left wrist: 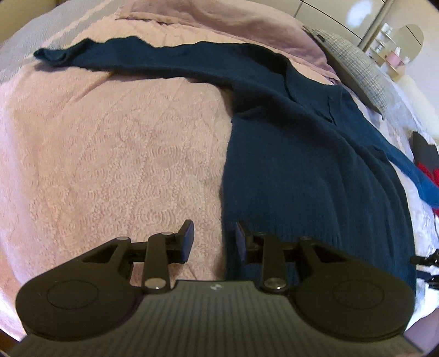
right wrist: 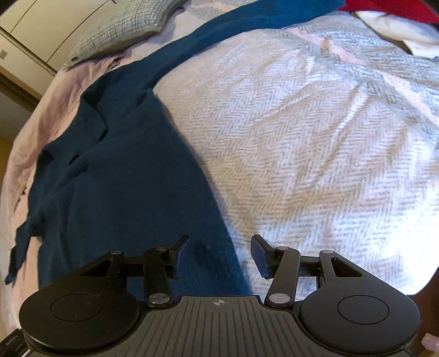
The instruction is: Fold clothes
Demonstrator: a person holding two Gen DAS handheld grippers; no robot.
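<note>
**Teal sweater spread flat on the bed, both grippers open at its hem**

The sweater is a dark teal knit with a ribbed hem and a collar whose flap folds over at the neck. It lies face up and mostly flat across a bed, its body half on a pink quilt and half on a white herringbone blanket. The body's long axis runs from the hem, nearest the cameras, away toward the collar and a grey pillow beyond it. One sleeve stretches straight out sideways over the quilt, cuff at the far left of the left view; the other sleeve runs out over the blanket toward red cloth at the edge.

The left gripper hangs over the hem's left edge, jaws apart, holding nothing. The right gripper straddles the hem's right edge, jaws wider apart, pads not pressing the knit.
</note>
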